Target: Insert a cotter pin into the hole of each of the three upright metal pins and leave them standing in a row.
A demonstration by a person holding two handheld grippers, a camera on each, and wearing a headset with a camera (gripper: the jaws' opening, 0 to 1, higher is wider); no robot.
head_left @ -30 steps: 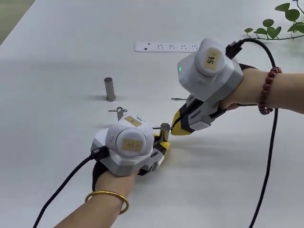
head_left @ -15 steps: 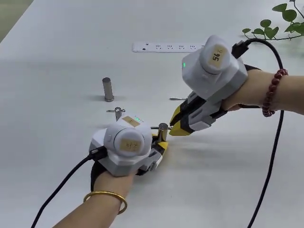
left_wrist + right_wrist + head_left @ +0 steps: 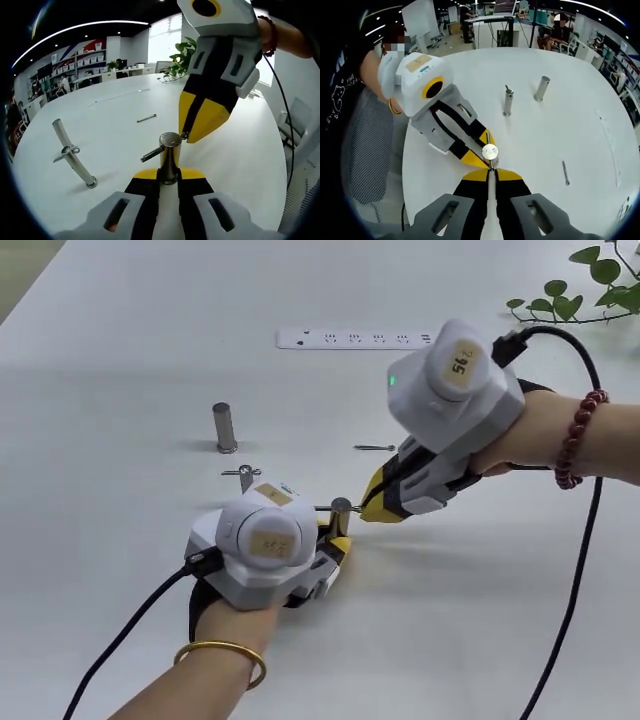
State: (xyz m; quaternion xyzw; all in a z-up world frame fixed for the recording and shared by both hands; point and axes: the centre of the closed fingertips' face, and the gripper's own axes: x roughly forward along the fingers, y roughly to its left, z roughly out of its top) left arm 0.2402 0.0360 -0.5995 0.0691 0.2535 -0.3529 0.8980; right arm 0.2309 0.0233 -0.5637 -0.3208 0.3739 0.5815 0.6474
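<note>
**Two Grippers Work on One Shiny Pin**

The left gripper [image 3: 169,176] has black fingers with yellow tips. The tips pinch the bottom of a metal pin [image 3: 170,150]. The pin stands straight up on the white table [image 3: 120,570]. It is a short, smooth, shiny round post with a flat top.

A thin cotter pin [image 3: 150,155] made of wire goes sideways through the hole near the top of the post. One end pokes out on one side. The little loop end is on the other side.

The right gripper [image 3: 491,173] reaches in from that other side. Its yellow tips are pressed together on the loop end of the cotter pin, just beside the top of the metal pin. The two grippers are very close, with the metal pin between them.

A second metal pin [image 3: 246,478] stands near the left gripper, a bit farther back on the table. A second cotter pin [image 3: 240,472] crosses it near the top. A third metal pin [image 3: 224,427] stands beyond that one. It is a plain gray round post, and its hole is too small to see.

A loose cotter pin [image 3: 375,448] lies flat on the table near the right gripper. It looks like a thin, straight bit of wire. A long white power strip [image 3: 350,338] lies at the far side. A green leafy plant [image 3: 590,295] peeks in at the corner. The table top is smooth and a little shiny.
</note>
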